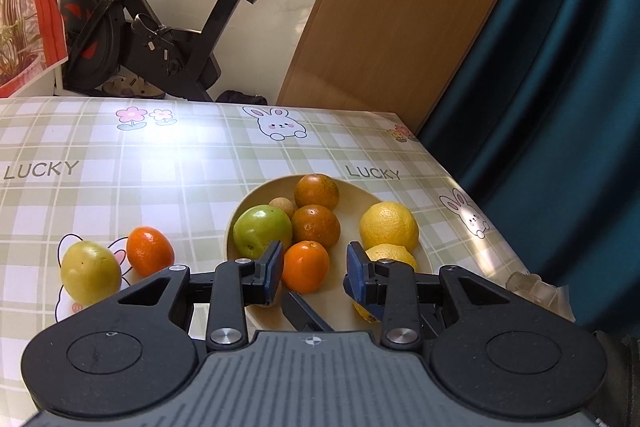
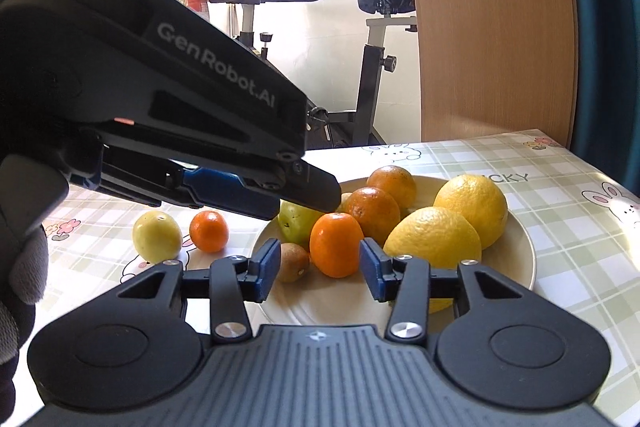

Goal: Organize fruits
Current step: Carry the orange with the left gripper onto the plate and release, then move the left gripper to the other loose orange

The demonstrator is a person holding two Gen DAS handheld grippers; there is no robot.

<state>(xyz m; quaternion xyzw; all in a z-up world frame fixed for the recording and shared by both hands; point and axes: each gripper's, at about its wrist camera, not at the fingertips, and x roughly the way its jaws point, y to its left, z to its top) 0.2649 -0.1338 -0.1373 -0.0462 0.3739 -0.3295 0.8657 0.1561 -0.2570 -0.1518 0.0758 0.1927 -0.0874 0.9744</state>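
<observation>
A cream plate (image 1: pixel 352 193) holds a green fruit (image 1: pixel 262 231), two dark oranges (image 1: pixel 316 227), two lemons (image 1: pixel 389 227), a small brown fruit (image 2: pixel 294 263) and a mandarin (image 2: pixel 336 245). My right gripper (image 2: pixel 319 247) is low over the plate's near side. It is open, and the mandarin rests on the plate just beyond its blue pads, free of both. My left gripper (image 1: pixel 315 249) hovers over the plate with its jaws apart and nothing held; in the right wrist view the left gripper (image 2: pixel 328 193) is above the green fruit (image 2: pixel 294 223). Left of the plate, a yellow-green fruit (image 1: pixel 90 273) and another mandarin (image 1: pixel 150 251) lie on the tablecloth.
The checked tablecloth (image 1: pixel 120 155) ends close to the plate on the right, where a clear plastic item (image 1: pixel 528 283) lies. Behind the table are an exercise bike (image 1: pixel 160 27), a wooden panel (image 1: pixel 400 7) and a teal curtain (image 1: pixel 540 107). A gloved hand (image 2: pixel 24 267) holds the left gripper.
</observation>
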